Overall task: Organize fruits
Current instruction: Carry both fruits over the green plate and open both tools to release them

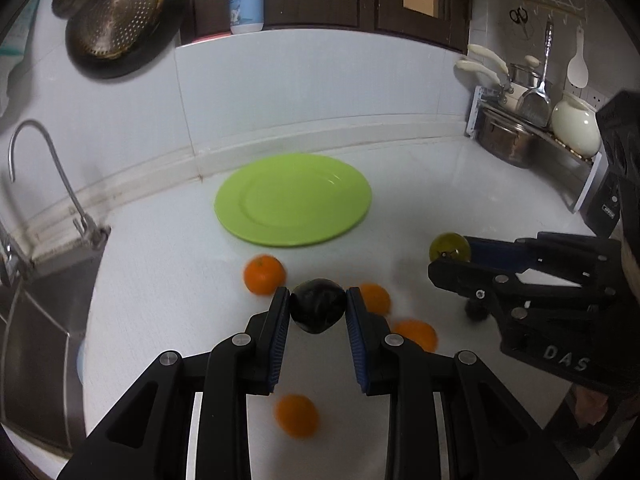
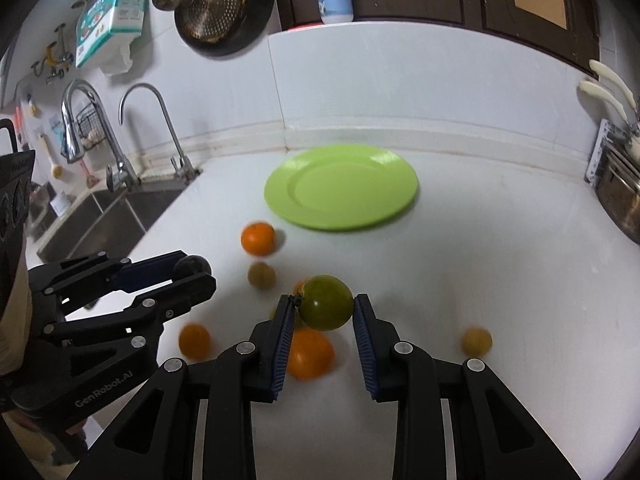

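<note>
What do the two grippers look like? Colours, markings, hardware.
Both are matte black linkage frames with silver pivot pins and blue ribbed pads. The left gripper reads "GenRobot.AI" on its body; the right gripper shows raised "DAS" letters. No cables visible.

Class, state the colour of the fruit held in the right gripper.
Olive green with a yellowish tinge; the fruit in the right gripper shows best in the right wrist view.

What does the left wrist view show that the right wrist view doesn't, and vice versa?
Left wrist only: the cream ceramic jar and the hanging black scissors on the right wall rack.

Right wrist only: two small yellowish fruits, a second chrome faucet and a hanging paper pack.

Both: the lime green round plate, bare; loose oranges; the left gripper shut on the dark fruit; the right gripper shut on the green tomato.
</note>
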Action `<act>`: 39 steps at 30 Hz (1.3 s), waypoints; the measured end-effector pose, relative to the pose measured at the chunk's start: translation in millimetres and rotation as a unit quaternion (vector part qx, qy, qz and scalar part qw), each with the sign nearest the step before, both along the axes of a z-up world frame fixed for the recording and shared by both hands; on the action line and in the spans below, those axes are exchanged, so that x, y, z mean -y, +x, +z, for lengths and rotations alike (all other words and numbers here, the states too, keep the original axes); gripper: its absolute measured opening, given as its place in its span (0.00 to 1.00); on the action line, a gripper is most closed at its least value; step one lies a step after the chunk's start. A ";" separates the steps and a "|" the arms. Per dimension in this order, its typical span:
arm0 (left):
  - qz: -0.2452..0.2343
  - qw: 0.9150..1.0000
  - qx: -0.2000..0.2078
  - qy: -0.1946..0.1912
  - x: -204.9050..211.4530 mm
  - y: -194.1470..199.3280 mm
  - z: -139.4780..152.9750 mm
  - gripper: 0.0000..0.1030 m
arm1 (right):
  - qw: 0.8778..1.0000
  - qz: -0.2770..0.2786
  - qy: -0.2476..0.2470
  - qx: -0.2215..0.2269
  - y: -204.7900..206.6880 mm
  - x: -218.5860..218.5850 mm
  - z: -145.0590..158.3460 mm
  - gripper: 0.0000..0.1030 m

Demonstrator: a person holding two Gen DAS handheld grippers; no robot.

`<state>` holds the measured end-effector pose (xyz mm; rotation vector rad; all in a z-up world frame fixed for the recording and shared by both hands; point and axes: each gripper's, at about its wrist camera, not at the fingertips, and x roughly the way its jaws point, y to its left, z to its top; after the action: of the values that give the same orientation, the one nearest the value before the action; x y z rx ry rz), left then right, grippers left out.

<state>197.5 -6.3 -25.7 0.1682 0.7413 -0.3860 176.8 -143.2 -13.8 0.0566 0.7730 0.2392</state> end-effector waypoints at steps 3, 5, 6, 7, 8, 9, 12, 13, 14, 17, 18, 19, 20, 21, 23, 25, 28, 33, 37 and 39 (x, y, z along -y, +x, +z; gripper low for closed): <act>-0.008 1.000 0.008 0.003 -3.5 18.9 7.0 0.28 | 1.000 0.002 0.006 0.003 18.3 -3.5 8.0 0.30; -0.016 1.000 0.014 0.003 -5.1 32.5 11.7 0.28 | 1.000 0.001 0.002 0.008 32.3 -7.0 13.1 0.30; -0.018 1.000 0.016 0.006 -5.1 38.5 13.1 0.28 | 1.000 0.001 0.002 0.010 37.8 -8.2 15.5 0.30; -0.025 0.999 0.018 0.008 -5.0 47.7 15.0 0.28 | 1.000 0.002 0.001 0.012 42.7 -9.7 17.0 0.30; -0.029 0.999 0.016 0.008 -4.3 53.4 16.1 0.28 | 1.000 0.001 -0.002 0.012 49.0 -11.3 18.6 0.30; -0.034 0.999 0.009 0.004 -4.8 60.8 16.8 0.28 | 1.000 0.000 -0.003 0.012 55.3 -12.9 20.8 0.30; -0.048 0.999 -0.008 -0.001 -4.3 82.1 17.7 0.28 | 1.000 0.001 -0.003 0.006 73.6 -19.4 24.8 0.30; -0.054 0.998 -0.011 -0.002 -3.8 87.4 17.7 0.28 | 1.000 0.003 -0.001 0.002 78.2 -20.9 25.1 0.30; -0.059 0.998 -0.015 0.000 -3.4 93.7 17.4 0.28 | 1.000 0.004 0.004 -0.003 83.3 -21.8 25.0 0.30; -0.068 0.997 -0.029 0.000 -4.1 111.6 14.9 0.28 | 1.000 0.007 0.002 -0.014 100.1 -27.1 22.6 0.30; -0.067 0.997 -0.034 0.001 -4.7 117.7 13.3 0.28 | 1.000 0.007 0.002 -0.016 104.9 -28.2 21.6 0.30; -0.067 0.997 -0.038 0.004 -4.7 124.6 11.4 0.28 | 1.000 0.007 0.004 -0.022 110.1 -29.0 19.6 0.30; -0.068 0.997 -0.040 0.004 -4.6 129.4 9.9 0.28 | 1.000 0.005 0.005 -0.028 115.7 -28.5 17.2 0.30; -0.067 0.997 -0.042 0.005 -4.4 135.1 7.5 0.28 | 0.999 0.004 0.008 -0.033 122.0 -27.6 14.4 0.30; -0.065 0.997 -0.049 0.011 -3.0 148.2 1.2 0.28 | 0.999 0.002 0.002 -0.043 133.6 -26.8 7.9 0.30; -0.063 0.996 -0.055 0.014 -2.8 157.4 -5.4 0.28 | 0.999 0.004 -0.003 -0.053 142.8 -25.5 1.1 0.30; -0.060 0.995 -0.073 0.012 -1.2 172.2 -17.4 0.28 | 0.997 0.010 -0.005 -0.074 159.9 -23.4 -12.3 0.30; -0.058 0.993 -0.099 0.011 2.6 191.0 -39.4 0.28 | 0.994 0.016 -0.019 -0.105 180.5 -22.7 -33.8 0.30; -0.052 0.992 -0.117 0.018 3.5 200.4 -54.9 0.28 | 0.992 0.021 -0.025 -0.124 190.4 -21.3 -47.7 0.30; -0.050 0.991 -0.121 0.023 5.4 201.8 -59.4 0.28 | 0.991 0.023 -0.026 -0.131 194.4 -20.3 -53.2 0.30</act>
<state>399.3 -11.7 -85.1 0.2046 0.9842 -0.4915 371.2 -122.9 -67.0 0.0210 1.0428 0.2576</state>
